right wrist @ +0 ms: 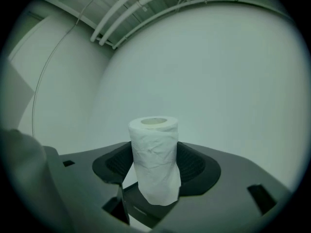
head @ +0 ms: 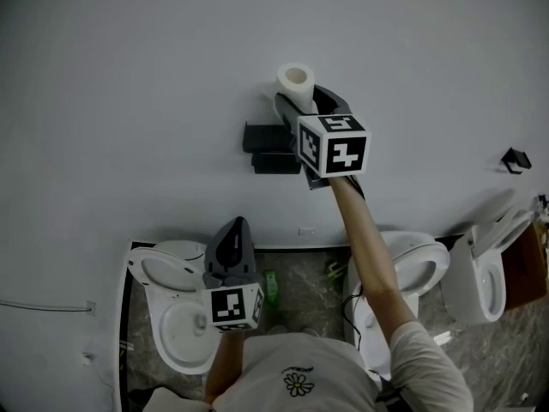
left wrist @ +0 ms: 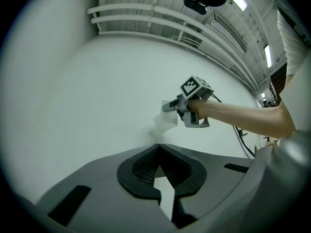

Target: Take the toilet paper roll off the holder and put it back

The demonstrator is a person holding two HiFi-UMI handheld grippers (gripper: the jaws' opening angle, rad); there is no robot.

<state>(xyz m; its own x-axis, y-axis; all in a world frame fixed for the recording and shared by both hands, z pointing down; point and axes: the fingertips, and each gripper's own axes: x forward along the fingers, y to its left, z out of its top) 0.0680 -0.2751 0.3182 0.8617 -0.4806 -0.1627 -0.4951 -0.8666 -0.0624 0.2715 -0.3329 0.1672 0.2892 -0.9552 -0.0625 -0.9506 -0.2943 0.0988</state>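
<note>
The white toilet paper roll (head: pixel 296 82) is off the black wall holder (head: pixel 262 147) and sits up and to the right of it, in front of the white wall. My right gripper (head: pixel 302 103) is shut on the roll, which stands upright between the pads (right wrist: pixel 194 163) in the right gripper view, a loose end of the roll (right wrist: pixel 154 152) hanging down. My left gripper (head: pixel 235 227) hangs low near the person's body, shut and empty, its tips meeting (left wrist: pixel 158 148). From the left gripper view the right gripper (left wrist: pixel 181 111) and the roll (left wrist: pixel 165 122) show further up the wall.
Below the wall stand three white toilets: one at lower left (head: pixel 153 275), one right of centre (head: pixel 433 269) and one at far right (head: pixel 485 275). A green bottle (head: pixel 271 288) stands on the floor between them. A small black hook (head: pixel 515 160) is fixed on the wall at right.
</note>
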